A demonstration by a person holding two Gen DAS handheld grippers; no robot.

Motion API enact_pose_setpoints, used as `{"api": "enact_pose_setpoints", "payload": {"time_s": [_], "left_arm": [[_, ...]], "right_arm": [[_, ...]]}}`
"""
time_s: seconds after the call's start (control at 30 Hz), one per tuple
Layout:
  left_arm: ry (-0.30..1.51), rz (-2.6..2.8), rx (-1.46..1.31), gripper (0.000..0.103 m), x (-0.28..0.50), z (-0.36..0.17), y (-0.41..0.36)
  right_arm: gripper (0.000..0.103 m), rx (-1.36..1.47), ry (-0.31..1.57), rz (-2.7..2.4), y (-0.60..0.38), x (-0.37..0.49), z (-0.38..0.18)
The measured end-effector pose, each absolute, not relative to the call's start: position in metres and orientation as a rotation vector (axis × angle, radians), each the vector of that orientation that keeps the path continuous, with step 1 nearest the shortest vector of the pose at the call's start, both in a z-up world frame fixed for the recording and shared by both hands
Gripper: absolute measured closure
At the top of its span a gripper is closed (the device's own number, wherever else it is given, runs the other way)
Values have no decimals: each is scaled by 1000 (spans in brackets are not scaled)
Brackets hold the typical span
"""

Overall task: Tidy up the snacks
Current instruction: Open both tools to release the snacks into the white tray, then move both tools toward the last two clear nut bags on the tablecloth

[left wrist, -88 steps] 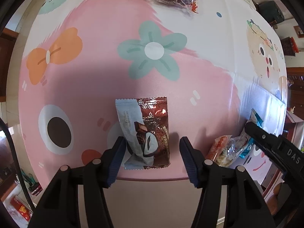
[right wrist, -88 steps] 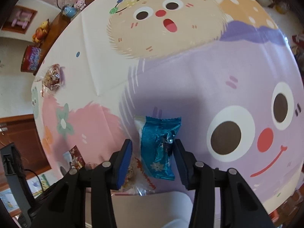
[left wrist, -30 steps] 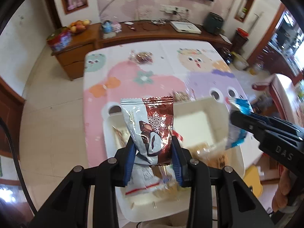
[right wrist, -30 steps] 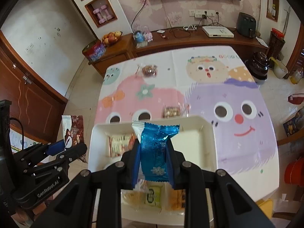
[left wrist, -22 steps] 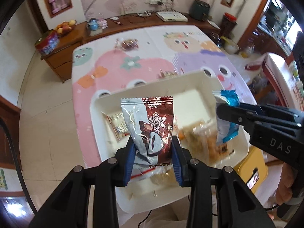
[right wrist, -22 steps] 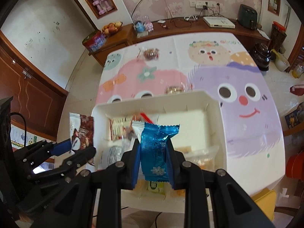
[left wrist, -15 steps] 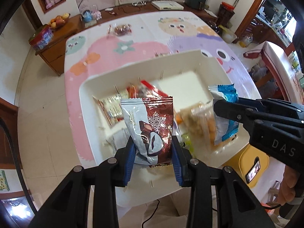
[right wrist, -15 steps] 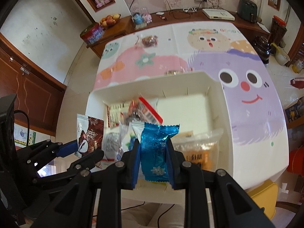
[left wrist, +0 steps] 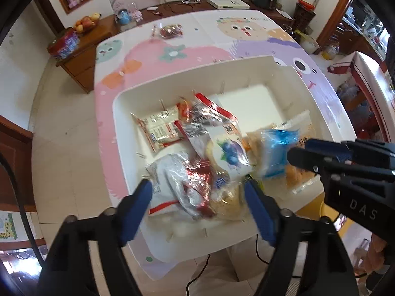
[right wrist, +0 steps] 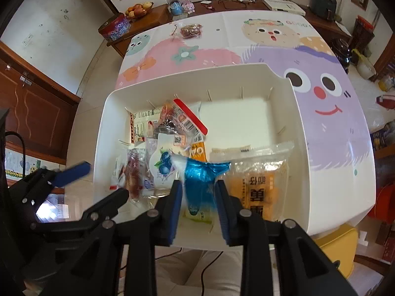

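Both tongs hang steeply over the white bin (right wrist: 328, 180), which sits at the near edge of the cartoon-print table (right wrist: 246, 42).

Left gripper (left wrist: 197, 202): jaws have just been opening and now stand wide, nothing pressed between the pads. The brown-and-silver packet (left wrist: 190, 187) it carried lies blurred below the fingers, on the heap at the bin's near-left corner.

Right gripper (right wrist: 198, 206): jaws have just been opening by a small amount. The blue packet (right wrist: 200, 185) is between the pads; its twisted top leans right and it looks to be slipping free. Pads appear just off the wrapper, though blur makes contact hard to judge.

Bin contents: 1 large clear pack of orange cakes (right wrist: 259, 185) at right, a blueberry-print pack (right wrist: 163, 162), a red-edged clear pack (right wrist: 185, 118), a white striped pack (left wrist: 160, 130). The far right part of the bin floor is bare.

Loose on the table: 1 clear bag of dark sweets (right wrist: 190, 30), far side, well apart from the bin.

Risks, as I judge them:
- Blue packet may catch on a pad and tip onto the cakes or hang up if the jaws part too little.
- Heap crowds the near wall; a bounce could send a light packet over the rim toward the person's lap.
- The 2 grippers work near each other; a hasty lift could knock them together.
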State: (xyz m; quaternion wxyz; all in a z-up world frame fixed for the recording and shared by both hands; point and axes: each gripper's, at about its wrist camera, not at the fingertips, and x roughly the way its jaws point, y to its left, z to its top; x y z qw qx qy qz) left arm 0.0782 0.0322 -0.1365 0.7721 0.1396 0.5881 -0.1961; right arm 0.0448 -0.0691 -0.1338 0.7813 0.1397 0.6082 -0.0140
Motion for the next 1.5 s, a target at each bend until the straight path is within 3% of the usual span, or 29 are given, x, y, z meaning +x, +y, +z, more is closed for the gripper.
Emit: {"api": "enact_pose_setpoints", "payload": {"time_s": [0.13,0.87,1.5], "left_arm": [[1276,-403,303,23,80,-137,33],[1280,-400,270,23,96,-129,28],[1174,-317,204,23,197,-95,32]], "right_arm": [[68,312,1314,-36,-71,41,-134],[68,303,1299,-33,-82,48,-118],[61,212,1234,-32,-118,154,-98]]}}
